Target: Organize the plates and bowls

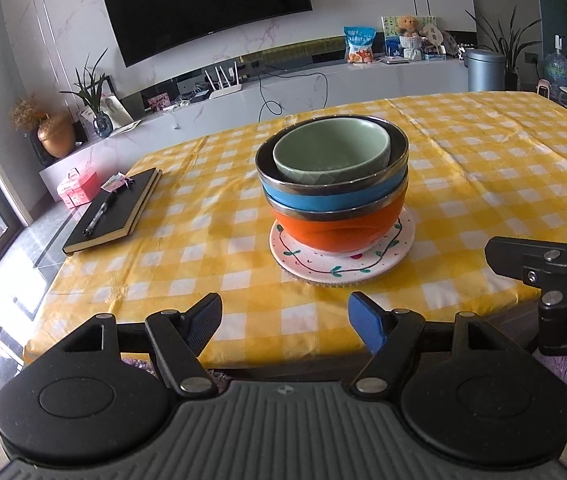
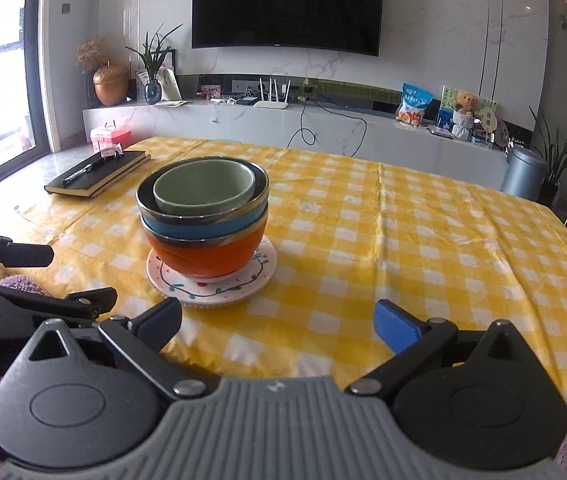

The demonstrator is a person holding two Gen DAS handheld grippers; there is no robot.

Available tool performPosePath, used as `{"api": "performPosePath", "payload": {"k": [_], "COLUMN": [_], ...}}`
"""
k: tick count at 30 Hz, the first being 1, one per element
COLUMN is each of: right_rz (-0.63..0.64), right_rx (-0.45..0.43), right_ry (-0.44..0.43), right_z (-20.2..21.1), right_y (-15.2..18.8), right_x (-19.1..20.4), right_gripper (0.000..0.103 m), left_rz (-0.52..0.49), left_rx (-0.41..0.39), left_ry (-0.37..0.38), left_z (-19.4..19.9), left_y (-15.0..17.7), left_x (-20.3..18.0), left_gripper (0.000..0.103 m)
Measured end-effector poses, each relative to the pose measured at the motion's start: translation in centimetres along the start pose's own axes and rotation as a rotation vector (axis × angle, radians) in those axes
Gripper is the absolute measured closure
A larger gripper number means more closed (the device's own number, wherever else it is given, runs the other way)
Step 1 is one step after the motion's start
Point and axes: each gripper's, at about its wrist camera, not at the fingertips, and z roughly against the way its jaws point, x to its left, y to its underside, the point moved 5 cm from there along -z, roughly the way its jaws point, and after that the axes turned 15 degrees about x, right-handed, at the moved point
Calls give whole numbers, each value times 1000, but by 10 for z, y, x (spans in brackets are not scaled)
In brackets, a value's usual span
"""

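Three nested bowls (image 1: pixel 331 184) are seen stacked on a plate (image 1: pixel 341 262), tidied for space, while both grippers (image 1: pixel 283 322) (image 2: pixel 277 326) are held spread and empty nearby.

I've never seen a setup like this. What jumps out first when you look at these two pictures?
A colourful stack of bowls: a green bowl nested in a blue bowl, on an orange bowl, all on a painted plate mid-table. The yellow checked tablecloth covers the table, with a black notebook at its left corner. In the foreground, both the left gripper and the right gripper are open and empty.
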Motion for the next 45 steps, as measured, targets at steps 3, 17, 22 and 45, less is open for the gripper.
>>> {"api": "performPosePath", "payload": {"k": [3, 17, 22, 45], "right_rz": [-4, 2, 8, 11], "right_rx": [11, 8, 11, 16], "right_ry": [-7, -4, -8, -5], "right_z": [-2, 0, 0, -4], "right_y": [3, 5, 5, 5], "right_x": [0, 2, 3, 4], "right_gripper": [3, 3, 3, 3], "left_rz": [-8, 1, 4, 23], "left_rx": [5, -4, -2, 6], "left_ry": [6, 7, 10, 12], "left_z": [-1, 3, 3, 3], "left_y": [3, 4, 5, 7], "left_x": [-3, -2, -2, 0], "left_gripper": [18, 18, 18, 18]}}
